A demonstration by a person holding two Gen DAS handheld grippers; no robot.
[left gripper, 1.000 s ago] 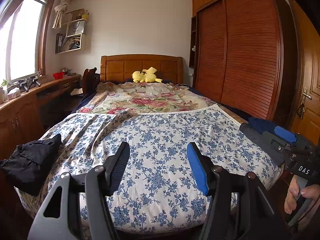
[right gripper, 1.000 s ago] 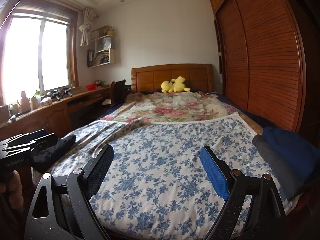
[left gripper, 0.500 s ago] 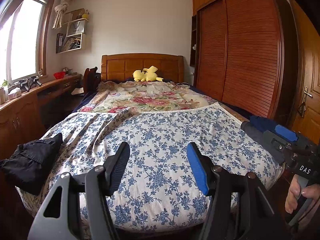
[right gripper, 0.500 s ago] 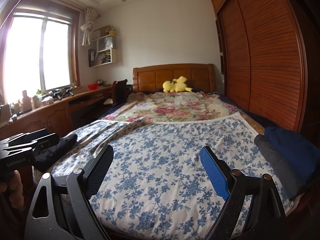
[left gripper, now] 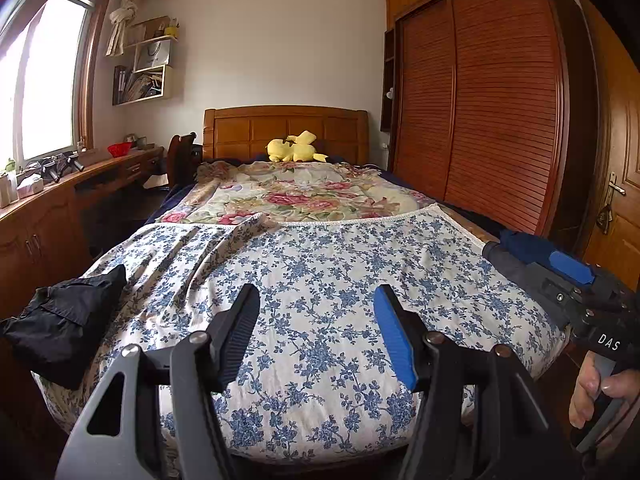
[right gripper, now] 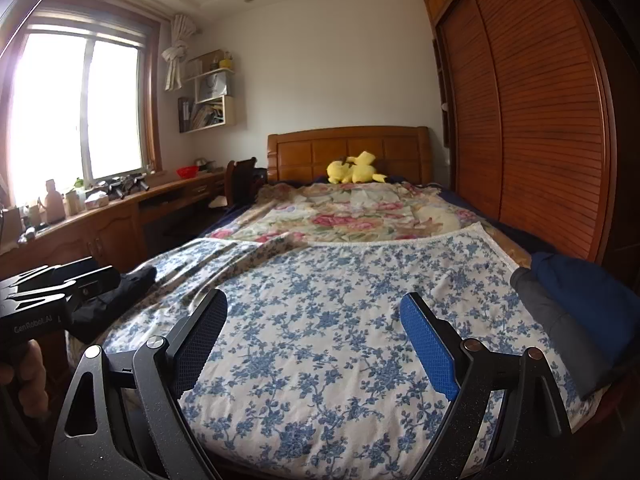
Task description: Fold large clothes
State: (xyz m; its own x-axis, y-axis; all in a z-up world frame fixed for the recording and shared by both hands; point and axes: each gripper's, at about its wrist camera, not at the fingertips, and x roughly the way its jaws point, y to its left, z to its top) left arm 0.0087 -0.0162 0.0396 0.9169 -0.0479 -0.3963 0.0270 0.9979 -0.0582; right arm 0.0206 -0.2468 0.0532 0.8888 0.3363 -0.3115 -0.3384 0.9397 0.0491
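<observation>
Floral cloth [left gripper: 320, 280] lies spread over the near bed [left gripper: 472, 232], rumpled far left. It looks light, soft and floppy; I'd pinch its near corners. Left gripper [left gripper: 316, 320] and right gripper [right gripper: 316, 332] hover released, empty.

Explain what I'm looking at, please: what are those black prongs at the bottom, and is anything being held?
No robot here: a person holds a two-finger tool in each hand, with a camera on each looking forward along the fingers. One picture comes from the left gripper, the other from the right gripper. Each also glimpses the other tool at its edge. Both are open and hold nothing. Ahead lies a bed covered by a blue-flowered sheet, with a rose-patterned quilt beyond it and a yellow plush toy by the headboard. A black garment sits at the bed's left edge, and folded dark blue and grey clothes at its right.
</observation>
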